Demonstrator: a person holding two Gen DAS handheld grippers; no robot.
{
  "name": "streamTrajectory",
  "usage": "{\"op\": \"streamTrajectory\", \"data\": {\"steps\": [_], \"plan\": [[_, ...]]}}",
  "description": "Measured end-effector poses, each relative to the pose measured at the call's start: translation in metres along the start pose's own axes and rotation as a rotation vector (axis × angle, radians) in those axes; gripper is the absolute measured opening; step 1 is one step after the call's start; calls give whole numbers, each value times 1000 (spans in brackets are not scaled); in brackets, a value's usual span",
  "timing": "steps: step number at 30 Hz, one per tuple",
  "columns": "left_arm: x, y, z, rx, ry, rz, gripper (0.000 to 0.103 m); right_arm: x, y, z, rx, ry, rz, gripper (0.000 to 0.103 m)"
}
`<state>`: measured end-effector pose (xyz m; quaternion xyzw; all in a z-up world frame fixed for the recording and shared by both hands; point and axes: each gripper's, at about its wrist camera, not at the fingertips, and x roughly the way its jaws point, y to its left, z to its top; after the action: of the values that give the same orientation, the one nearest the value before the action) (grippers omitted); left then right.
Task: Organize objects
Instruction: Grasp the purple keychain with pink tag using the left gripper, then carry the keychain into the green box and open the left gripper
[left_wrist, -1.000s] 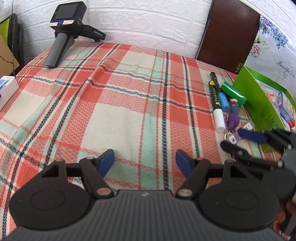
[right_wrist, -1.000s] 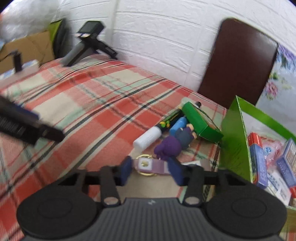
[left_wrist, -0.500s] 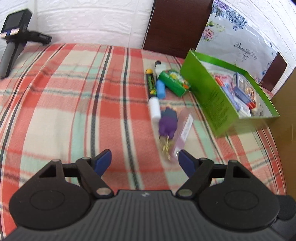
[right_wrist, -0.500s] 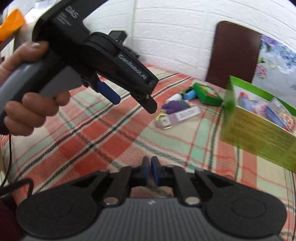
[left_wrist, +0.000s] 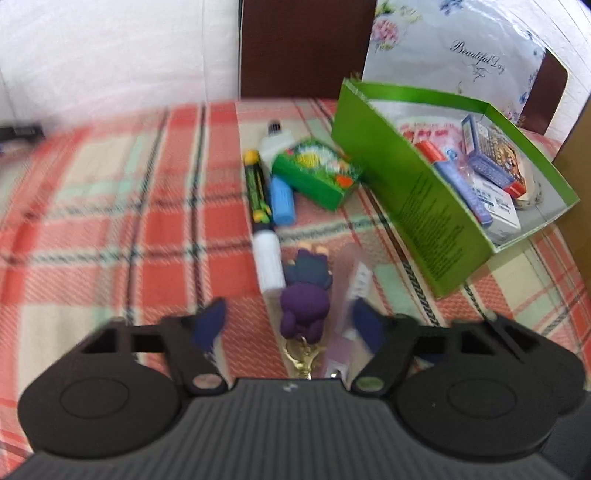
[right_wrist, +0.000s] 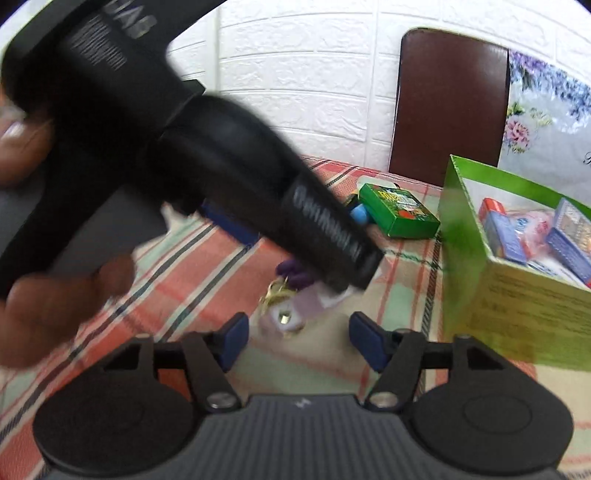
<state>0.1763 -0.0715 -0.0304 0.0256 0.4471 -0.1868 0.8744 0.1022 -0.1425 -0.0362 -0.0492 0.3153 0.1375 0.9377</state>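
**Two open grippers over a purple keychain**

Both tools hover above the plaid tablecloth (left_wrist: 110, 206) with their blue-padded jaws spread wide, and neither has hold of anything. The left gripper (left_wrist: 288, 325) brackets the purple figure keychain (left_wrist: 304, 299), whose gold ring lies nearest the camera; a lilac tag (left_wrist: 340, 350) lies just beside it, close to the right-hand pad. The view is motion-blurred.

Beyond the keychain lie a marker with a white cap (left_wrist: 264, 221), a blue tube (left_wrist: 282, 199) and a small green box (left_wrist: 317, 173), clustered together. To their right stands an open green carton (left_wrist: 424, 206) holding several packets.

In the right wrist view, the right gripper (right_wrist: 297, 338) also faces the keychain and tag (right_wrist: 306, 306), while the left tool's black body crosses the frame above them.
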Motion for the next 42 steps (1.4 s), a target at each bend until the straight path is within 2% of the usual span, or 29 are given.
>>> {"op": "streamTrajectory", "data": {"steps": [1, 2, 3, 4, 6, 8, 12, 17, 21, 27, 34, 39, 42], "plan": [[-1, 1, 0, -16, -10, -12, 56, 6, -2, 3, 12, 2, 4, 70], [-1, 2, 0, -15, -13, -33, 38, 10, -4, 5, 23, -2, 11, 71], [-2, 3, 0, -25, -4, -68, 37, 14, -5, 7, 27, -4, 17, 63], [-5, 5, -1, -46, -2, -64, 35, 16, -4, 9, 28, -8, 20, 51], [-13, 9, -6, -79, -11, -56, 34, 13, -4, 10, 36, -21, 9, 38], [-26, 12, -13, -113, -31, -78, 34, 6, -6, 7, 62, -50, 35, 37], [-58, 8, -24, -145, -101, -123, 34, -29, 10, -2, 23, -150, 4, 33], [-89, -20, -9, -84, -191, -126, 34, -62, 4, 4, 6, -272, -51, 33], [-94, -50, 15, 2, -249, -148, 34, -81, -18, 11, -3, -354, -134, 33], [-78, -99, 56, 104, -278, -179, 34, -90, -73, 23, 44, -401, -235, 33], [-33, -147, 99, 171, -255, -218, 34, -76, -129, 29, 113, -395, -332, 33], [9, -180, 121, 230, -233, -226, 34, -55, -178, 27, 198, -363, -393, 33], [40, -191, 131, 238, -193, -213, 36, -32, -202, 28, 236, -299, -424, 34]]}}
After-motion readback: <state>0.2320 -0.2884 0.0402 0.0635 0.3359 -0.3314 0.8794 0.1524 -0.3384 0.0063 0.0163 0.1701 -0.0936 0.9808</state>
